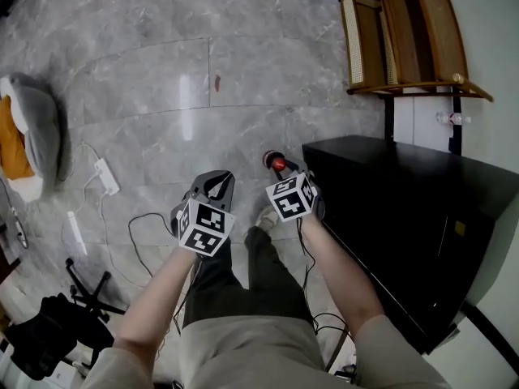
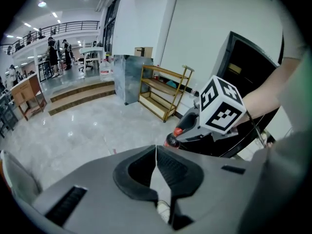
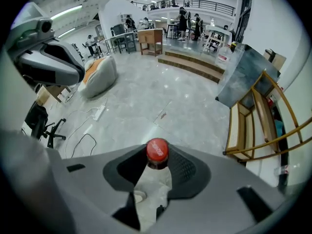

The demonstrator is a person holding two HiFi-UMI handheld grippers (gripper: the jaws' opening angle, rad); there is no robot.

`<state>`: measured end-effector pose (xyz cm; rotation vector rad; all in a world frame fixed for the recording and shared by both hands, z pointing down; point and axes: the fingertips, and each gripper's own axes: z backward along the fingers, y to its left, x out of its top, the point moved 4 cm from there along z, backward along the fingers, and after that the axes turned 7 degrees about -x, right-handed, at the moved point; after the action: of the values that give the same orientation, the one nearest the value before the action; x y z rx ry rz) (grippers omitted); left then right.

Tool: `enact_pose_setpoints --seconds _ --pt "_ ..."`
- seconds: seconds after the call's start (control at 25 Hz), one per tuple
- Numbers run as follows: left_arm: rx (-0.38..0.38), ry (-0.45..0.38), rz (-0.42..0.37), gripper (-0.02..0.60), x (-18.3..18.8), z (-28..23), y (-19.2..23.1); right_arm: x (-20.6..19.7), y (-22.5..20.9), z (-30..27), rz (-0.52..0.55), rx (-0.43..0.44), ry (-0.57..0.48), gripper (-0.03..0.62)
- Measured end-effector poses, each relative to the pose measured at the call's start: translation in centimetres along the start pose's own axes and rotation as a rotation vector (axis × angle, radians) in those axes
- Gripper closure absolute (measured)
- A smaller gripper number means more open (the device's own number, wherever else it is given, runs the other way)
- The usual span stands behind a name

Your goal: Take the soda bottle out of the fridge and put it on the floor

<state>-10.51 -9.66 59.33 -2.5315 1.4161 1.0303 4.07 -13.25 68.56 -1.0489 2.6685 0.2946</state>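
I'm looking down at the grey marble floor [image 1: 243, 79], glossy and hard, with the matte black box of the fridge [image 1: 389, 209] filling the lower right. The soda bottle [image 3: 157, 163] is already out, hanging at frame centre just left of the fridge. My right claw [image 1: 280, 168] is pinching its neck under the round red cap [image 3: 157, 149]. I'm judging it as smooth, slippery plastic, weighty if full, so that neck ridge is the safest hold. My left claw [image 2: 156, 149] is hanging empty, its ribbed tips pressed together.
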Motion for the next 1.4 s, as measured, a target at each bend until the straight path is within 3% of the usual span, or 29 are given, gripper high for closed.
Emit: enact_pose_setpoints --seconds 0.24,0.48,0.64,1.16,1.4 --pt "-0.022 0.075 -0.020 0.571 -4.5 -4.1 1.9 -1.6 2.2 -4.1 0.021 0.025 0.062 0.482" --pt "-0.092 0.125 -0.058 0.571 -8.9 -8.8 1.5 -4.2 4.0 -8.4 0.067 0.034 0.098 0.482" --pt "-0.113 0.151 -0.037 0.571 -12.0 -11.8 1.8 -6.0 5.3 -11.9 0.075 0.029 0.128 0.482" --pt "-0.091 0.262 0.009 0.571 -23.3 -21.8 3.6 -13.8 8.8 -22.5 0.162 0.031 0.204 0.480" --pt "-0.090 0.318 0.035 0.571 -28.3 -25.3 4.2 -16.5 10.1 -27.4 0.133 0.039 0.239 0.480"
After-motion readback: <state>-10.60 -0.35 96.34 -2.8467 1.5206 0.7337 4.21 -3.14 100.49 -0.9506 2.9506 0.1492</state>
